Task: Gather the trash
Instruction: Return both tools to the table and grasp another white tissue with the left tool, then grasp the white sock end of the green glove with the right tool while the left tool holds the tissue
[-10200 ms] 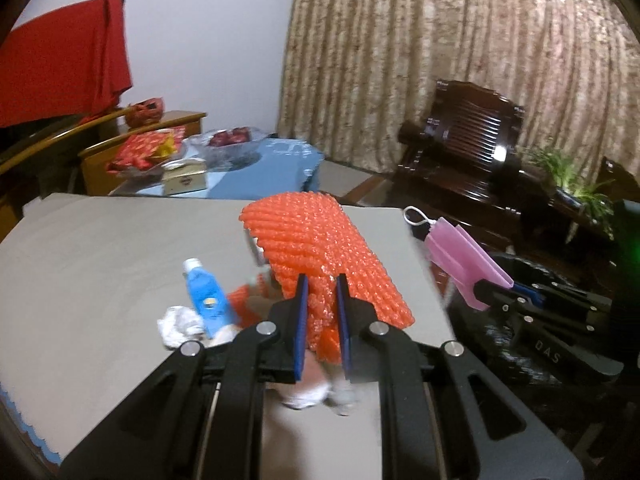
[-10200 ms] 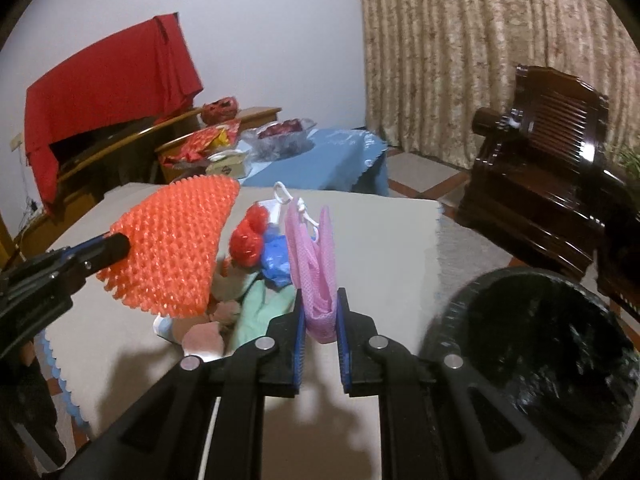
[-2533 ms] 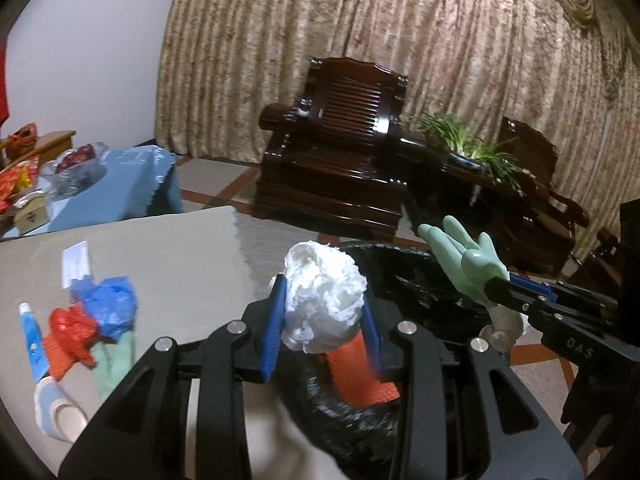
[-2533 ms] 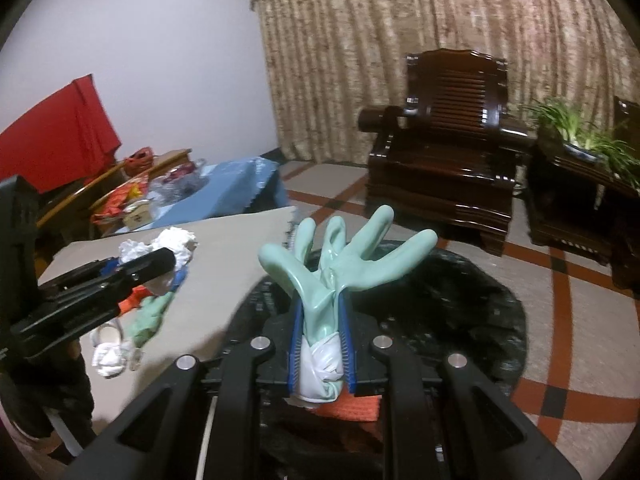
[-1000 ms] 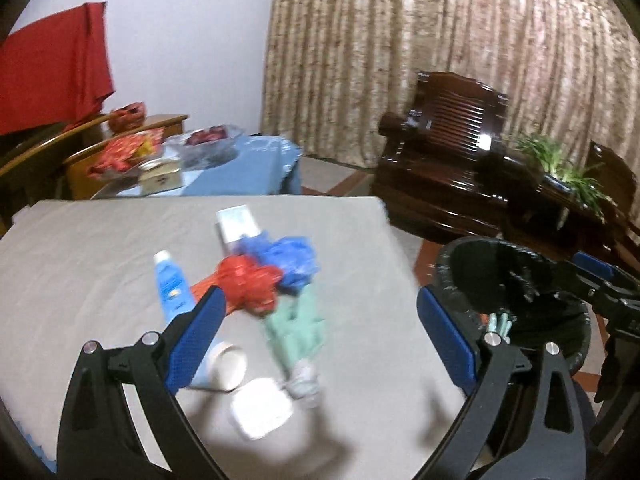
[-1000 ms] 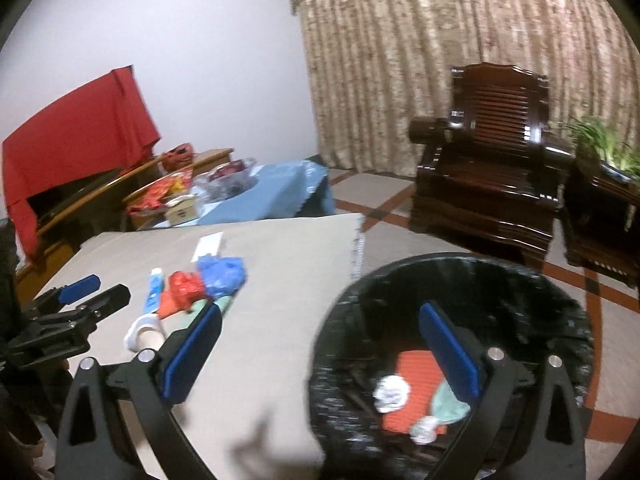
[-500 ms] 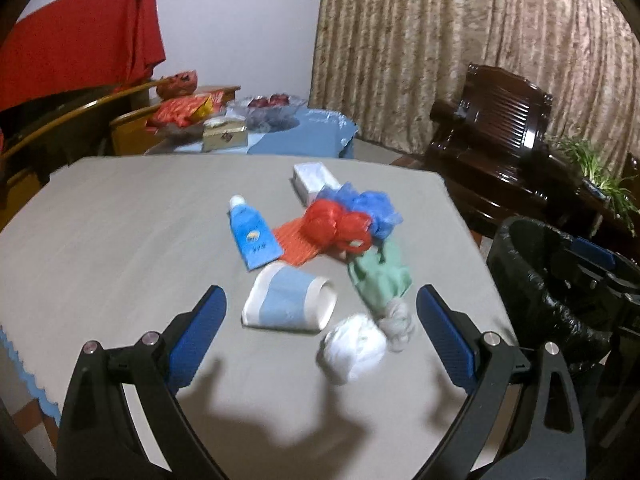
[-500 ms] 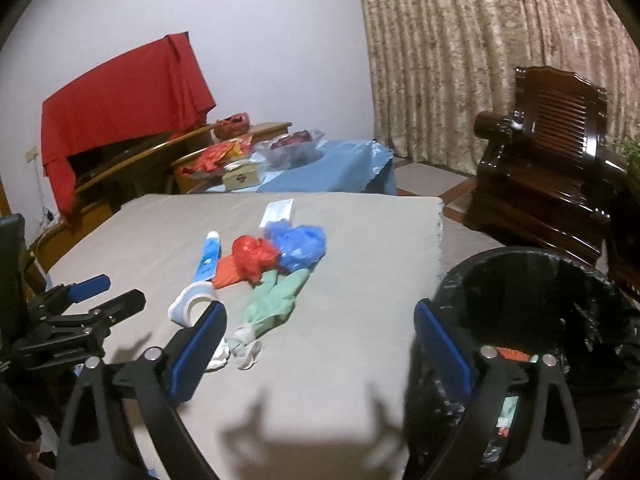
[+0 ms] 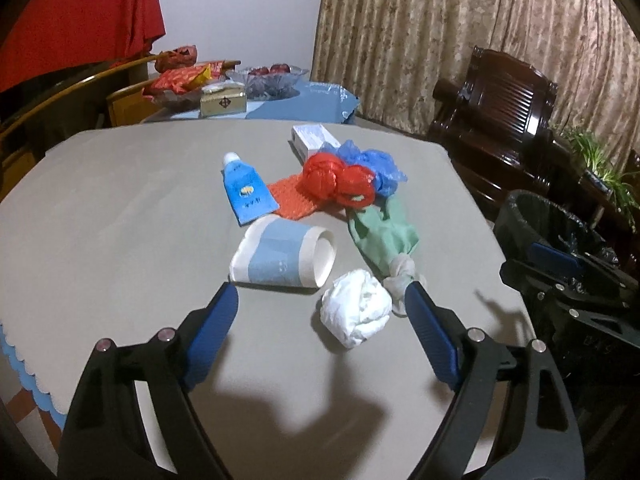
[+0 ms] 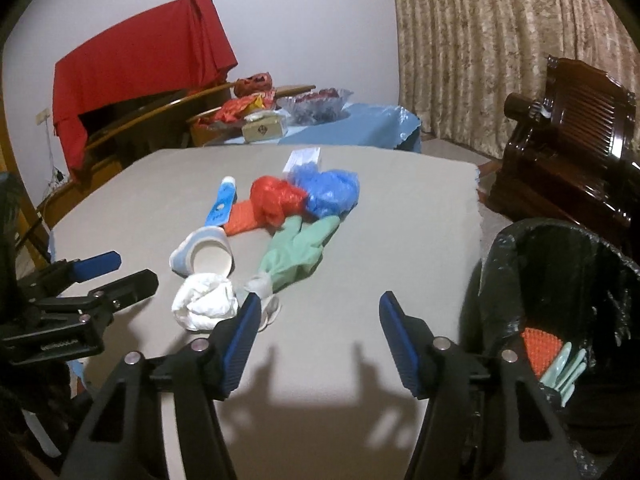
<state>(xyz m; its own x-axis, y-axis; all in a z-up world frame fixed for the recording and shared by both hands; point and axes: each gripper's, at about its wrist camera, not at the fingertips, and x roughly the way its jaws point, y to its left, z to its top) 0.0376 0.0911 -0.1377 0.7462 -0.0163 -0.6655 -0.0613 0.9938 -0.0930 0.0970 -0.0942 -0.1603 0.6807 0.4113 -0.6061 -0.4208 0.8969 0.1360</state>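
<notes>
Black tongs (image 9: 320, 308) with blue pads (image 9: 212, 328) and silver screws (image 9: 165, 334).

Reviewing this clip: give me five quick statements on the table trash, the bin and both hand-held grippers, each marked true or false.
1. The paper cup lies on its side on the table. True.
2. The left hand-held gripper is clamped on the crumpled white tissue. False: its jaws are open and have just been closing; the tissue lies loose on the table between them.
3. The black-lined trash bin already holds an orange piece and a green glove. True.
4. The blue tube stands upright. False: it lies flat.
5. The right hand-held gripper carries the green glove that is on the table. False: it holds nothing; its jaws have just been closing, and that glove lies on the table.
</notes>
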